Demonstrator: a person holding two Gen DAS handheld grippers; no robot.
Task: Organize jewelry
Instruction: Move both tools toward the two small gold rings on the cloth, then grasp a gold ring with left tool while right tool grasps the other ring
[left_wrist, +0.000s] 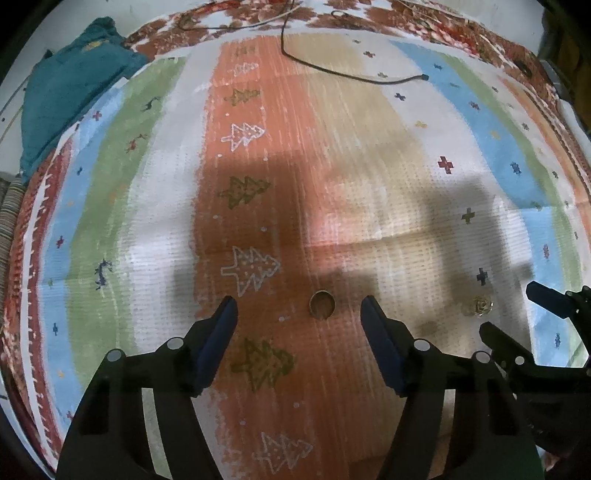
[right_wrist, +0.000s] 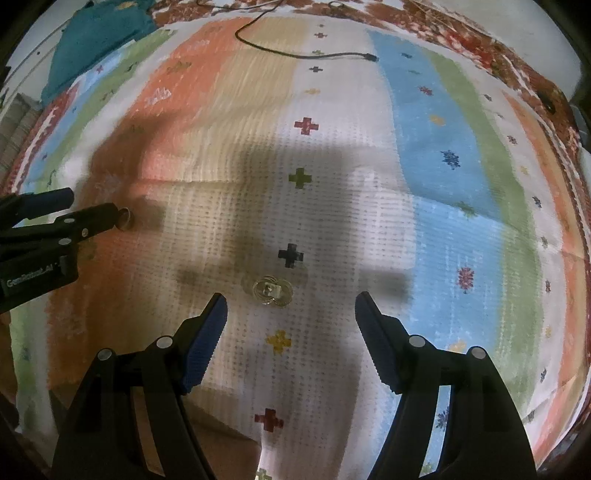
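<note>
A plain gold ring (left_wrist: 322, 304) lies on the orange stripe of the patterned cloth, just ahead of my left gripper (left_wrist: 299, 306), which is open and empty with a finger on either side of it. A second piece, a clear and gold ornate ring (right_wrist: 271, 290), lies on the white stripe just ahead of my right gripper (right_wrist: 291, 301), which is open and empty. The ornate ring also shows in the left wrist view (left_wrist: 477, 305), next to the right gripper (left_wrist: 511, 308). The plain ring shows in the right wrist view (right_wrist: 126, 217), partly behind the left gripper's fingertips (right_wrist: 110, 210).
The striped cloth (left_wrist: 369, 147) covers the whole surface. A black cable (left_wrist: 332, 68) lies across its far part. A teal cloth bundle (left_wrist: 70, 88) sits at the far left corner. Dark shadows fall over the middle.
</note>
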